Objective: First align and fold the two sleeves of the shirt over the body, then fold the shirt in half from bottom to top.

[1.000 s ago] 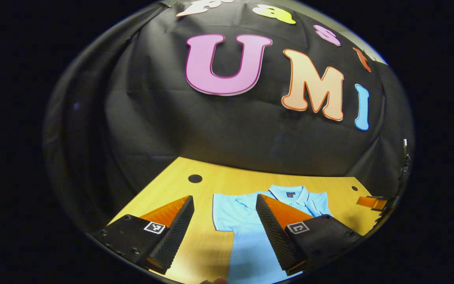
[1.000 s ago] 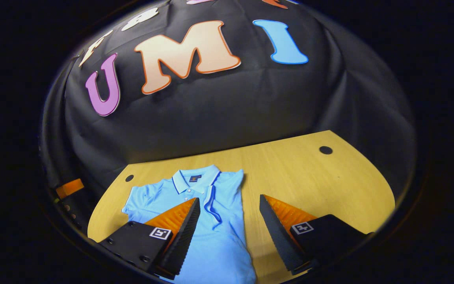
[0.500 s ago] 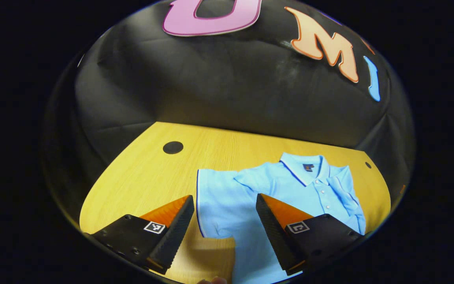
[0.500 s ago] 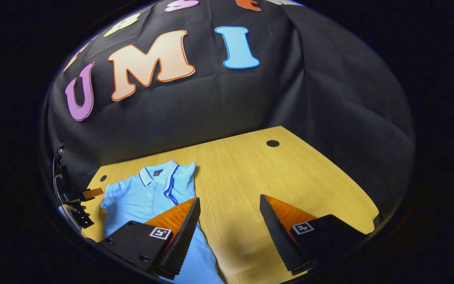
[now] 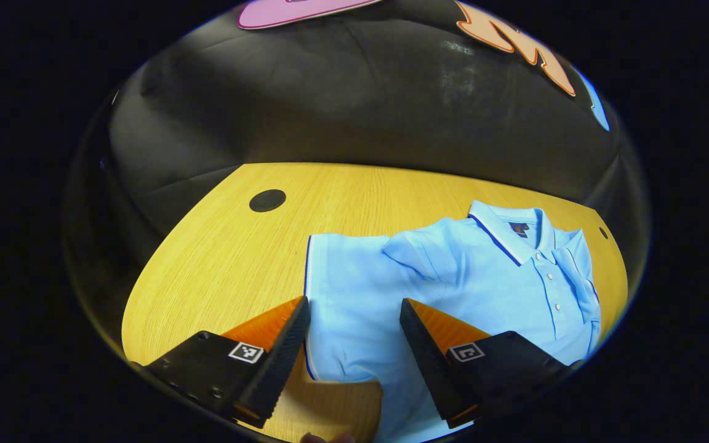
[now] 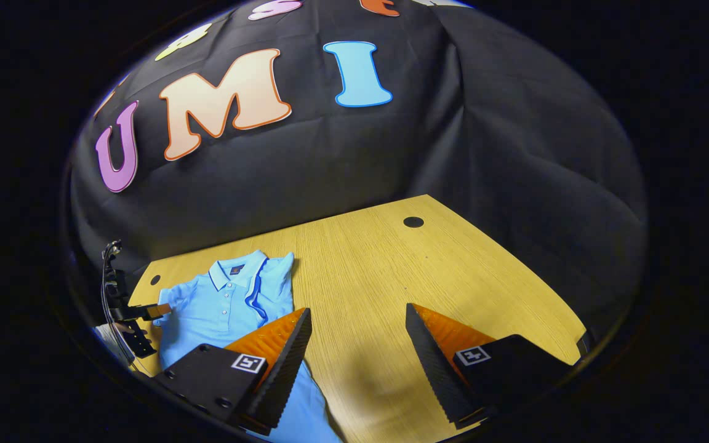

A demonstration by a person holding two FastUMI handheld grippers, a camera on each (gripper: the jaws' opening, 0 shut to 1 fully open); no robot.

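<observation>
Hovering my left gripper (image 5: 354, 332) wide open over the shirt's (image 5: 453, 277) flat sleeve (image 5: 345, 277) — nothing held; my right gripper (image 6: 357, 341) gapes empty above the surface (image 6: 391, 271) beside the shirt.

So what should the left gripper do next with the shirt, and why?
Probably lower the left gripper and close on the sleeve. Its open fingers straddle the sleeve's edge, this sleeve lies spread flat on the table, and the other sleeve looks already folded over.
</observation>
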